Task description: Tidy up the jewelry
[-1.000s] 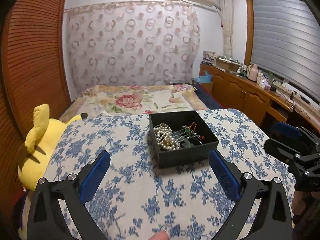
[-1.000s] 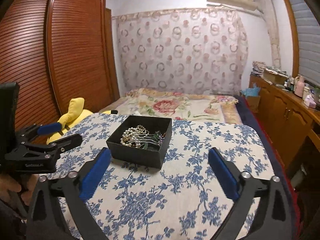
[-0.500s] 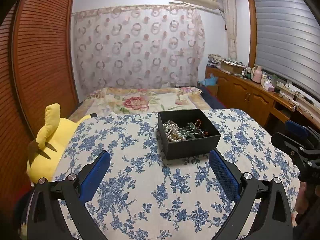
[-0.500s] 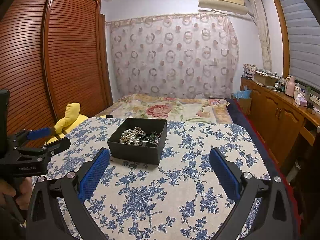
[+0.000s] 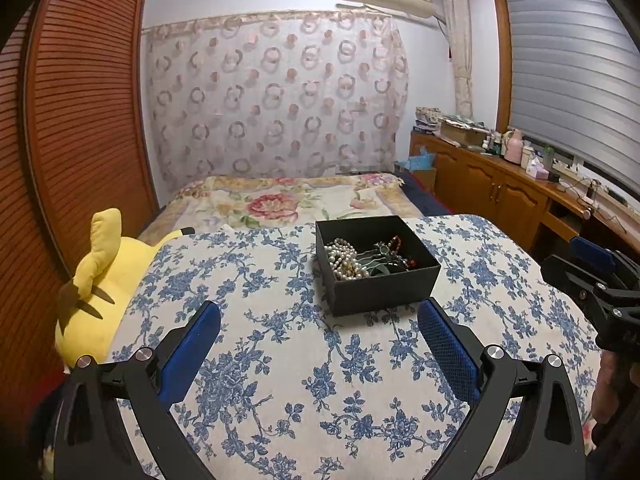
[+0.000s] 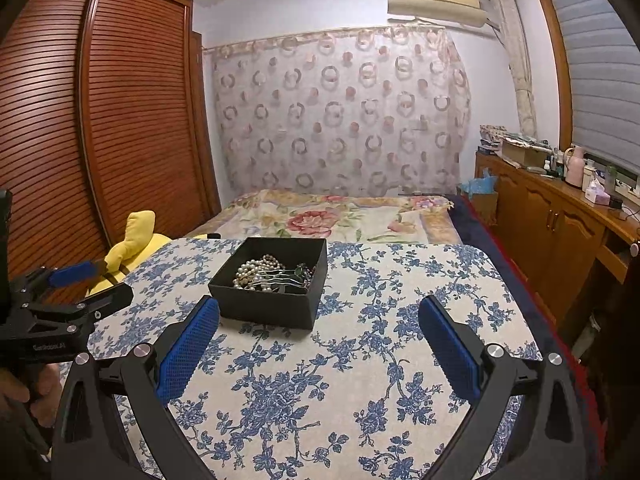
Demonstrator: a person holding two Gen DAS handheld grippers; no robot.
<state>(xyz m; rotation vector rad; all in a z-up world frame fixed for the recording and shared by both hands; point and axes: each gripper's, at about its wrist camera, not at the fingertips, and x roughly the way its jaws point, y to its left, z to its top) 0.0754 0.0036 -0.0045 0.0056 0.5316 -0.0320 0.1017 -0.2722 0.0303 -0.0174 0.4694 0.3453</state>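
Note:
A black open box (image 5: 384, 292) stands on the blue-flowered tablecloth (image 5: 280, 360); it also shows in the right wrist view (image 6: 264, 312). Inside lie a pearl necklace (image 5: 344, 258), a green hair comb (image 5: 380, 258) and dark red beads (image 5: 396, 242), tangled together. My left gripper (image 5: 320, 344) is open and empty, held in front of the box. My right gripper (image 6: 320, 340) is open and empty, with the box ahead to its left. Each gripper shows at the edge of the other's view.
A yellow plush toy (image 5: 104, 280) lies at the table's left edge. A bed with a floral cover (image 5: 288, 200) is behind the table. Wooden cabinets (image 5: 500, 192) run along the right wall, a slatted wardrobe (image 6: 100, 140) along the left.
Both grippers have pulled back and tilted upward, so the box sits farther away and more of the room shows. Both stay open and empty.

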